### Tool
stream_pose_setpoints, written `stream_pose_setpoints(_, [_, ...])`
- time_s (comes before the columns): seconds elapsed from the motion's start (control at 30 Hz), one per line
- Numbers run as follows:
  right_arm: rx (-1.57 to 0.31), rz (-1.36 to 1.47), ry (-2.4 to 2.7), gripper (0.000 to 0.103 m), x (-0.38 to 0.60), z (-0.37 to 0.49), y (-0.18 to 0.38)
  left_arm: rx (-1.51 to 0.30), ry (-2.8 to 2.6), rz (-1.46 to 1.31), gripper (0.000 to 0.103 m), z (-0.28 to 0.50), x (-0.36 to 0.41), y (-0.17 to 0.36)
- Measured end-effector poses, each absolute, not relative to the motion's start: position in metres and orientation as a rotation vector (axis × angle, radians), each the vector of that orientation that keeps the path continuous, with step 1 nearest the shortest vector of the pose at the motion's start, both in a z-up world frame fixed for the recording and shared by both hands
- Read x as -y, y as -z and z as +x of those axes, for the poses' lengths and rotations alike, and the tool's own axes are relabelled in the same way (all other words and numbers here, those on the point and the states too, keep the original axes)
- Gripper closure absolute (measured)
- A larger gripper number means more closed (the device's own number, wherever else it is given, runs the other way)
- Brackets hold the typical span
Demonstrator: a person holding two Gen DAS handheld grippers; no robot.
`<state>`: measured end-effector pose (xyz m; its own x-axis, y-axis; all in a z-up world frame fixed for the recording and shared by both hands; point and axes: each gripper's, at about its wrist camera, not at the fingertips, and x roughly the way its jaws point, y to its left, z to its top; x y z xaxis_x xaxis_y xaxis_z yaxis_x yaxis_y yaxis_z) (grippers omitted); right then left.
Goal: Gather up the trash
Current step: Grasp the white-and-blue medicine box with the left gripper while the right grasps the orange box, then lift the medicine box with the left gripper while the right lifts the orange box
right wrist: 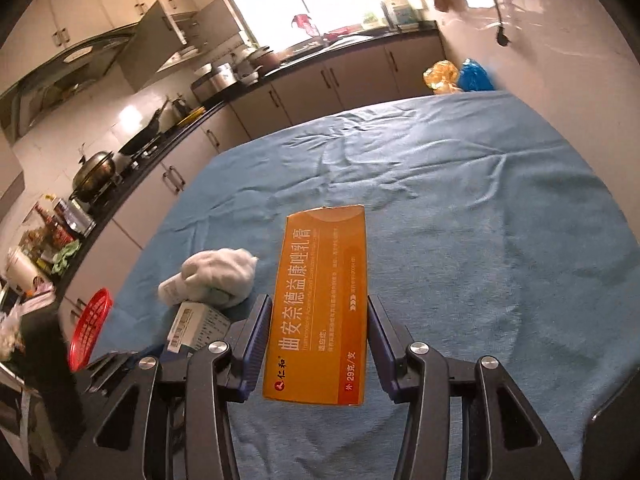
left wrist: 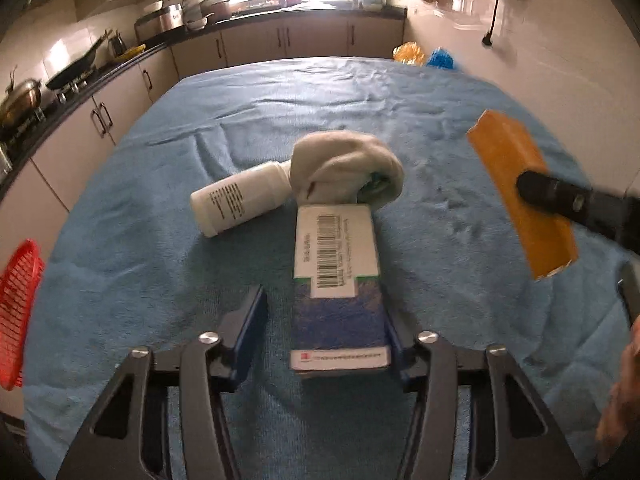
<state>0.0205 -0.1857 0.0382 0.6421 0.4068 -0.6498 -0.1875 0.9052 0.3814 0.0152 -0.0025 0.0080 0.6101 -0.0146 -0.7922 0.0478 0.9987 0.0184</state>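
A blue and white carton (left wrist: pixel 336 280) with a barcode lies on the blue cloth between the fingers of my left gripper (left wrist: pixel 324 312). The right pad touches it, but a gap shows at the left pad, so the gripper is open. Beyond the carton lie a white bottle (left wrist: pixel 236 204) on its side and a crumpled pale cloth (left wrist: pixel 344 172). My right gripper (right wrist: pixel 319 302) is shut on an orange carton (right wrist: pixel 320 308), held above the table. In the left wrist view the orange carton (left wrist: pixel 520 192) hangs at the right with one black finger (left wrist: pixel 560 198) on it.
The table is covered by a blue towel (left wrist: pixel 160 260). A red basket (left wrist: pixel 18 312) hangs off its left edge. Orange (left wrist: pixel 408 54) and blue (left wrist: pixel 440 58) plastic bags sit past the far edge. Kitchen counters with pots run along the left and back. A hand (left wrist: pixel 620 392) shows at the right.
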Motion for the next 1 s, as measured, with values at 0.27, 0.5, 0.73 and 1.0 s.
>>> stream_pose_setpoints(0.27, [-0.766,0.189,-0.396,0.052,0.157,0.009,-0.04,-0.788,0.053,-0.023,0.07,-0.01,-0.019,-0.022])
stream_pose_setpoints(0.5, [-0.722,0.127,-0.43,0.052,0.142,-0.001,-0.042,-0.656,-0.022,-0.069,0.07,-0.023,-0.032,-0.036])
stream_pose_setpoints(0.73, [-0.706,0.107,-0.432,0.052,0.139,-0.003,-0.043,-0.666,-0.03,-0.082,0.07,-0.018,-0.034,-0.034])
stream_pose_setpoints(1.0, [-0.705,0.106,-0.439,0.052,0.139,-0.003,-0.043,-0.666,-0.031,-0.075,0.07,-0.018,-0.033,-0.034])
